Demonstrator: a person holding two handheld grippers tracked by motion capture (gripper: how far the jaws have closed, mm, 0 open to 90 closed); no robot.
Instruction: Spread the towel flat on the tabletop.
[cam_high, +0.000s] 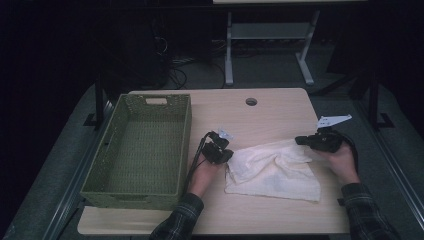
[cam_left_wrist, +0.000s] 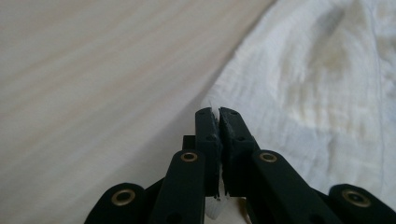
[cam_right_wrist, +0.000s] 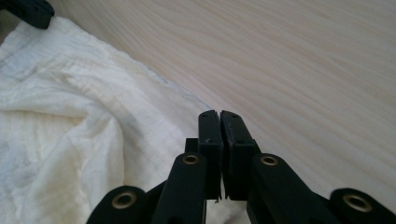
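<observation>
Now one cloth (cam_high: 274, 170), one basket (cam_high: 142, 150); left gripper (cam_left_wrist: 219, 114), right gripper (cam_right_wrist: 219, 116) fingers both clamped on cloth edge.

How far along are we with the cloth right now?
Done: both tools have closed on opposite edges of the white cloth, the left tool with fabric visible between its jaws, the right tool at the far side. In hand: the cloth lies crumpled on the table, not yet lifted. Left, I'd judge: spreading or folding it; the green basket holds nothing.

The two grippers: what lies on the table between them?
In the high view, a rumpled cream cloth spans from left gripper to right gripper.
</observation>
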